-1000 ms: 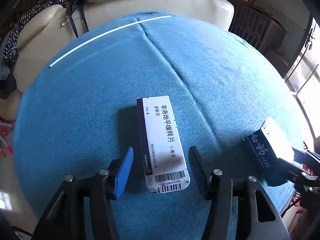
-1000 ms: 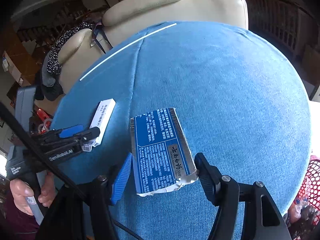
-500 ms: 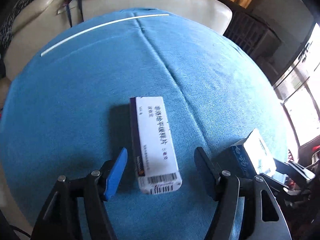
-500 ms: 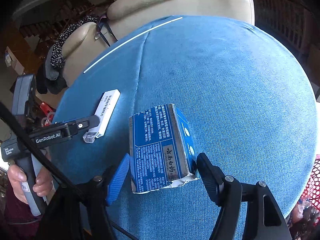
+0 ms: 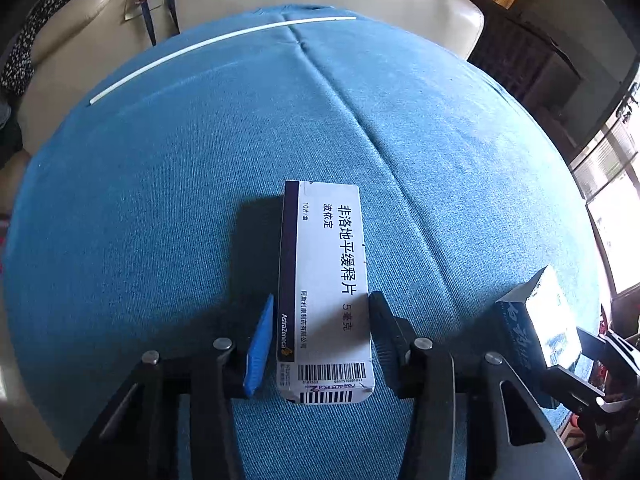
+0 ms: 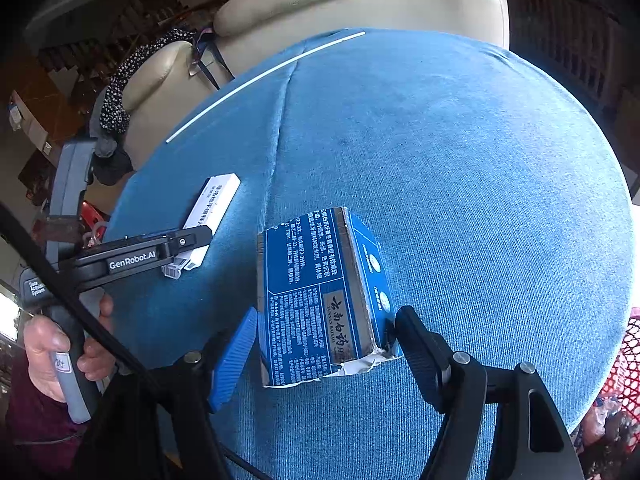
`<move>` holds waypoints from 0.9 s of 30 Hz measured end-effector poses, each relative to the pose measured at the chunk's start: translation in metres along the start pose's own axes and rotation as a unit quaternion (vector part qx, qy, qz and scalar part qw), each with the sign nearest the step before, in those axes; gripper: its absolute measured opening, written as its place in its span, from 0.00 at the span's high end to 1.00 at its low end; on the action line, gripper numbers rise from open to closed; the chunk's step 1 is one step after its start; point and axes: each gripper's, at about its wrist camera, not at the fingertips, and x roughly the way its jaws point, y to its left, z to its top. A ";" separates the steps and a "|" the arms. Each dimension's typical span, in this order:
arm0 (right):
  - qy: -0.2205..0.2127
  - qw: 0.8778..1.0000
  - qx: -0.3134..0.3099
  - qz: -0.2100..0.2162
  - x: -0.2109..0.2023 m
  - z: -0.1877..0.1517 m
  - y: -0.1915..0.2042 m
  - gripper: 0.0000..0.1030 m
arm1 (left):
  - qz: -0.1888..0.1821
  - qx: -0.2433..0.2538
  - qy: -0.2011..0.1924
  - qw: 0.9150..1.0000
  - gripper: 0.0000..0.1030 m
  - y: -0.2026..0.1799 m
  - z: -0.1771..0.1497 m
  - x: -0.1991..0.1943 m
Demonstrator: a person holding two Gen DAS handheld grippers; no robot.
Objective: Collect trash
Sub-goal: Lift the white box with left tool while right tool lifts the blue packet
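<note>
A white medicine box with a dark purple side and a barcode end sits between the fingers of my left gripper, which is shut on it. It also shows in the right wrist view, lifted a little above the cloth. A blue torn-ended box is held by my right gripper, tilted up on one edge; both pads touch its sides. The same blue box shows in the left wrist view.
A round table with a blue cloth carries a long white stick near its far edge. Cream armchairs stand behind. A red mesh bag hangs at the right edge.
My left gripper has closed from open onto the white box. My right gripper has gripped the blue box and tipped it up off the cloth.
</note>
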 end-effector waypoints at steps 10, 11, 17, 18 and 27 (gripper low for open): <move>0.011 1.000 -0.001 -0.016 0.005 -0.002 0.003 0.27 | -0.009 -0.005 0.004 1.000 0.53 0.004 0.002 0.001; 0.011 1.000 -0.001 -0.016 0.005 -0.002 0.004 0.27 | -0.008 -0.004 0.005 1.000 0.53 0.003 0.003 0.002; 0.012 1.000 0.000 -0.013 0.000 -0.004 0.003 0.27 | 0.001 -0.001 -0.001 1.000 0.53 -0.001 0.002 0.002; 0.011 1.000 0.000 -0.012 -0.002 -0.005 0.003 0.27 | 0.001 0.002 -0.002 1.000 0.53 -0.002 0.002 0.003; 0.009 1.000 -0.012 -0.018 -0.006 -0.007 0.009 0.27 | 0.020 0.031 -0.020 0.999 0.55 -0.012 -0.006 -0.008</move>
